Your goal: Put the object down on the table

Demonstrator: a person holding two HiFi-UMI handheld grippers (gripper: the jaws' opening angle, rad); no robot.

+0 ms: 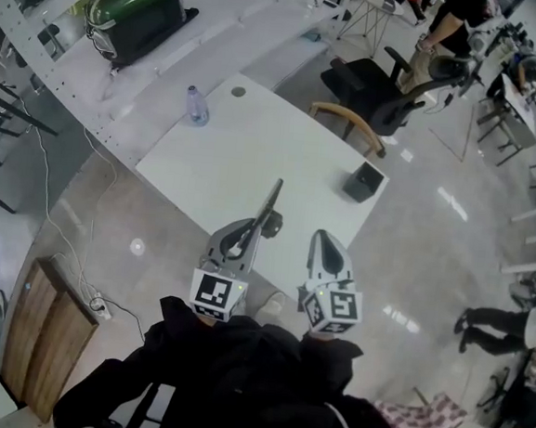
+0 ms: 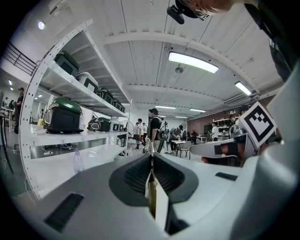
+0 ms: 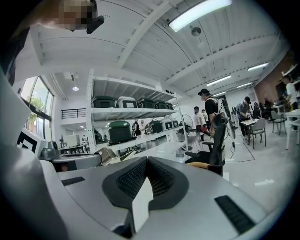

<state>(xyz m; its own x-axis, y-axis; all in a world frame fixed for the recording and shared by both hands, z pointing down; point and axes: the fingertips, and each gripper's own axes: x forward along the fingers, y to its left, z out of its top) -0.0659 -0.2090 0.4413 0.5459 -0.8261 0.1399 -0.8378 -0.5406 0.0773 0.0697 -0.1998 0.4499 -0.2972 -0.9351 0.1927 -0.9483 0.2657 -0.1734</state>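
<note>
My left gripper [image 1: 250, 233] is shut on a thin, long, dark object [image 1: 272, 202] that points out over the near edge of the white table [image 1: 207, 161]. In the left gripper view the object [image 2: 151, 174] is a narrow brownish strip pinched between the closed jaws, and it is held in the air, level with the room. My right gripper [image 1: 323, 237] hovers beside it at the table's near corner; its jaws are shut with nothing between them [image 3: 146, 164]. The left gripper [image 3: 77, 161] also shows at the left of the right gripper view.
A water bottle [image 1: 195, 106] stands at the table's far-left edge and a small black box [image 1: 364, 181] at its right corner. A wooden-backed chair [image 1: 349, 120] and a black office chair [image 1: 384, 86] stand behind the table. A shelf with a green case [image 1: 137, 1] runs along the left. People stand in the back.
</note>
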